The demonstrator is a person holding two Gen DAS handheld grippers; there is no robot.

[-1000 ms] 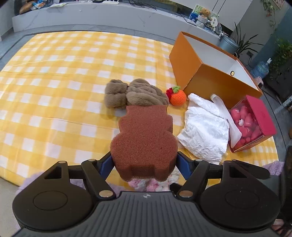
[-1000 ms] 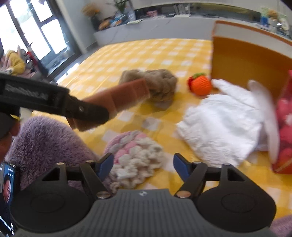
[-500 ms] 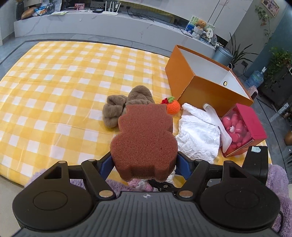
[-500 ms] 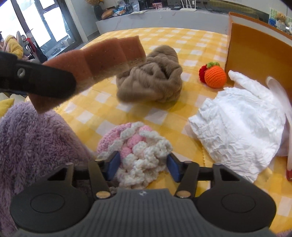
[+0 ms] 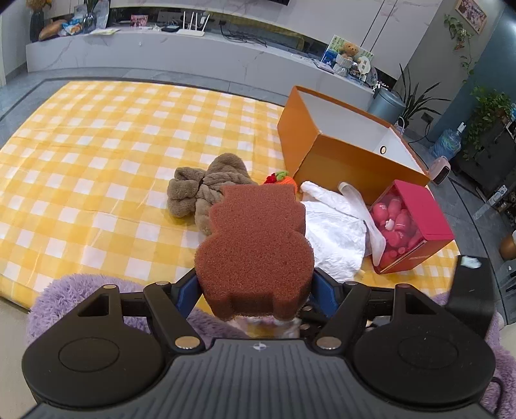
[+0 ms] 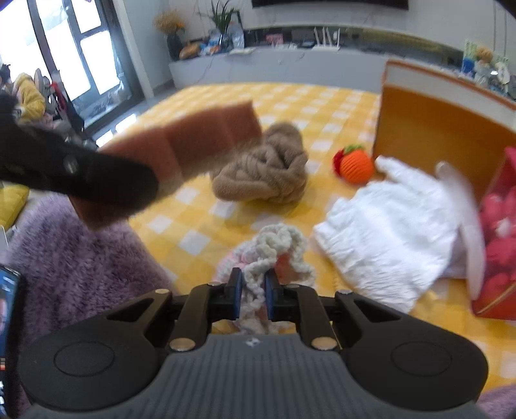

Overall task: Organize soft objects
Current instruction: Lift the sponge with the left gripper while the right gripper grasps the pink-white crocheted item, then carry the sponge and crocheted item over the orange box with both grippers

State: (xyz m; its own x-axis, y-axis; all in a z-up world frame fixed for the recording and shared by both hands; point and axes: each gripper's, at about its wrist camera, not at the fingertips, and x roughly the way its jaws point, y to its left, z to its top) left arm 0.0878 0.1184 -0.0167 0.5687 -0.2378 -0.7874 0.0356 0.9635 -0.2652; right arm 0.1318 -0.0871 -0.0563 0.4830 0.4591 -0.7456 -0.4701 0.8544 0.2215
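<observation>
Sponge (image 5: 254, 254), bear-shaped, clamped between left gripper (image 5: 254, 291) fingers, long axis pointing away toward orange box (image 5: 351, 167). Right gripper (image 6: 253, 291) fingers have just closed, apparently pinching crocheted yarn piece (image 6: 277, 254) previously lying loose on checked cloth (image 6: 200, 225).

We are in a home, in a living room. A long low marble-look console (image 5: 167, 48) runs along the far wall, with routers (image 5: 193, 26), papers and a teddy bear (image 5: 349, 53) on it. Potted plants (image 5: 416, 96) stand at the far right beside a bin (image 5: 387, 104) and a water jug (image 5: 450, 143). A yellow checked mat (image 5: 96, 154) covers the floor. On the left, tall glass doors (image 6: 64, 48) let in daylight.
</observation>
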